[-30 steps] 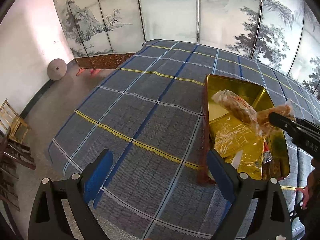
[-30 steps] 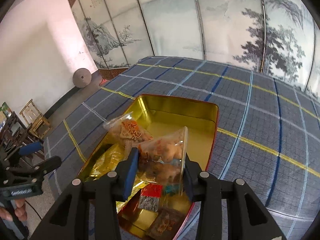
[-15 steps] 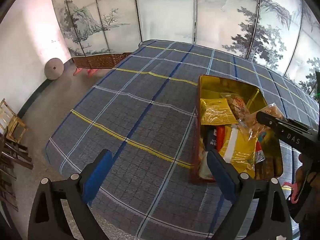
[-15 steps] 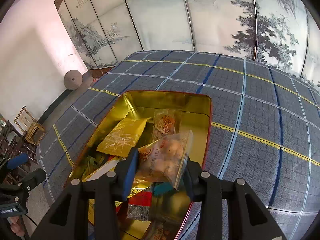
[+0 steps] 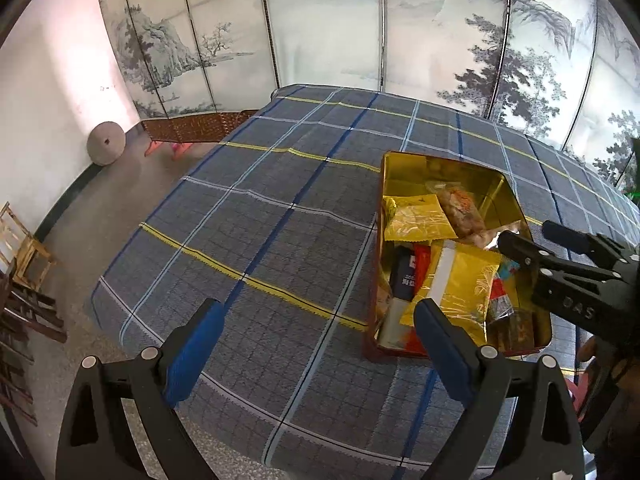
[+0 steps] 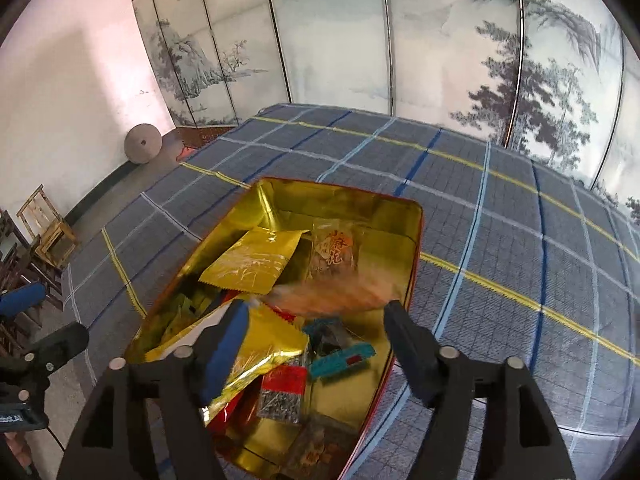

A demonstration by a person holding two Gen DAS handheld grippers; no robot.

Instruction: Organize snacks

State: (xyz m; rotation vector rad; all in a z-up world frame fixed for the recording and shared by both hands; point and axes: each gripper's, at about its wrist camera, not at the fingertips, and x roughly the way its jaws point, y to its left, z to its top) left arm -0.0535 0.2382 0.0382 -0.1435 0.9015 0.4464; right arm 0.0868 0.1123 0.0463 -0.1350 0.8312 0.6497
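1. The right claw (image 6: 316, 320) hangs over the near half of the gold tin (image 6: 416, 240), its jaws spread wide and gripping nothing. A blurred clear bag of orange snacks (image 6: 332, 294) sits just ahead of its tips, over the tin; the blur suggests it is dropping in, though I cannot tell whether it has landed.
2. The left claw (image 5: 316, 344) is also open and empty, held off to the side above the checked table (image 5: 240, 240), probably to stay clear while the right one works.
3. The tin stands toward one side of the table, open, so snacks can be dropped straight in.
4. Count: one tin; two gold foil packets (image 6: 252, 260); one other clear bag with red print (image 6: 334, 248) at the far end; one teal packet (image 6: 340, 360); and several small red and dark wrappers, too jumbled to count.
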